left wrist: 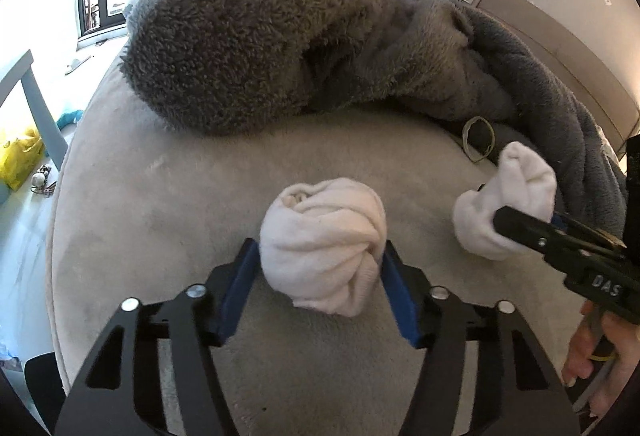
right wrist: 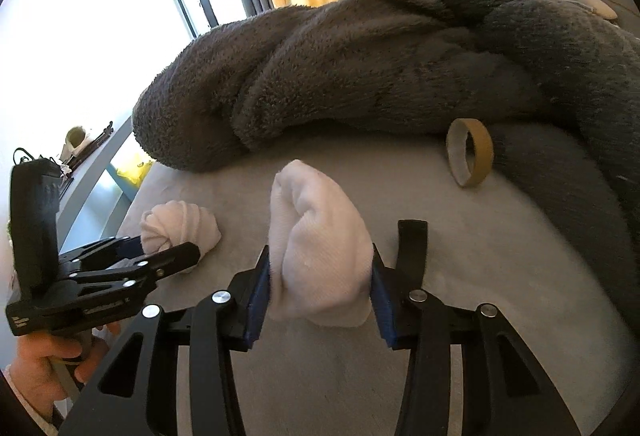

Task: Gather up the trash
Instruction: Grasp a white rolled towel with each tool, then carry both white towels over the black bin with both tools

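A rolled white sock lies on the beige bed, and my left gripper has its blue pads against both sides of it. In the right wrist view the same sock rests on the bed between the left gripper's fingers. A second white sock stands bunched between the blue pads of my right gripper, which is shut on it. That sock shows at the right of the left wrist view, in the right gripper.
A thick grey fleece blanket is heaped across the back of the bed. A brown cardboard ring lies by the blanket's edge. A black strap lies beside the right gripper. A yellow bag is on the floor at left.
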`<act>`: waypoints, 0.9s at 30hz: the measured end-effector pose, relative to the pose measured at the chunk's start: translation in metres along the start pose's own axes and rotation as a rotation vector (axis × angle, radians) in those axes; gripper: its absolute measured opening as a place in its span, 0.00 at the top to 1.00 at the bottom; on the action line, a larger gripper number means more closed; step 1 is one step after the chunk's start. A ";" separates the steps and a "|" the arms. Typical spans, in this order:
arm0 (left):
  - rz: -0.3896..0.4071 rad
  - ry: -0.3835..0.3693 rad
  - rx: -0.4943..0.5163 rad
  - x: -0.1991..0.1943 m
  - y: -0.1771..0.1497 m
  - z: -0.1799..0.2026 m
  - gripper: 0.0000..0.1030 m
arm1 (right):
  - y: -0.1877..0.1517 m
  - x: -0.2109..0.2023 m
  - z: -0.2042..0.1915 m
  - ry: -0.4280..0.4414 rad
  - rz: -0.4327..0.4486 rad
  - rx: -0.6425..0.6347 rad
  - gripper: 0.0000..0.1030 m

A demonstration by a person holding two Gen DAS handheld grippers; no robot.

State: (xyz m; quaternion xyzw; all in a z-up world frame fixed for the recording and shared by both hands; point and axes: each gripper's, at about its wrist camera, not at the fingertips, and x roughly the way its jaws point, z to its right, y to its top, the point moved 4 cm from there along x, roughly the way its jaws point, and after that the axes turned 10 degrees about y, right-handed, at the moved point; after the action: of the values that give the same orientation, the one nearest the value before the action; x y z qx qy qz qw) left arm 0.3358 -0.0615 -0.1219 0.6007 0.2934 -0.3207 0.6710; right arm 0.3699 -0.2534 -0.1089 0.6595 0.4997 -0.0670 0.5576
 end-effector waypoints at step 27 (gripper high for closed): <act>0.051 0.065 0.063 -0.066 -0.030 -0.040 0.60 | 0.016 -0.009 -0.094 0.035 0.016 -0.109 0.56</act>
State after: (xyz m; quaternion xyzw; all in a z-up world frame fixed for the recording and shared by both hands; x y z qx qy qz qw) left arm 0.2708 -0.0186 -0.0932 0.6389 0.2893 -0.2930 0.6498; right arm 0.3329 -0.1815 -0.0575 0.6333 0.5069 -0.0236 0.5842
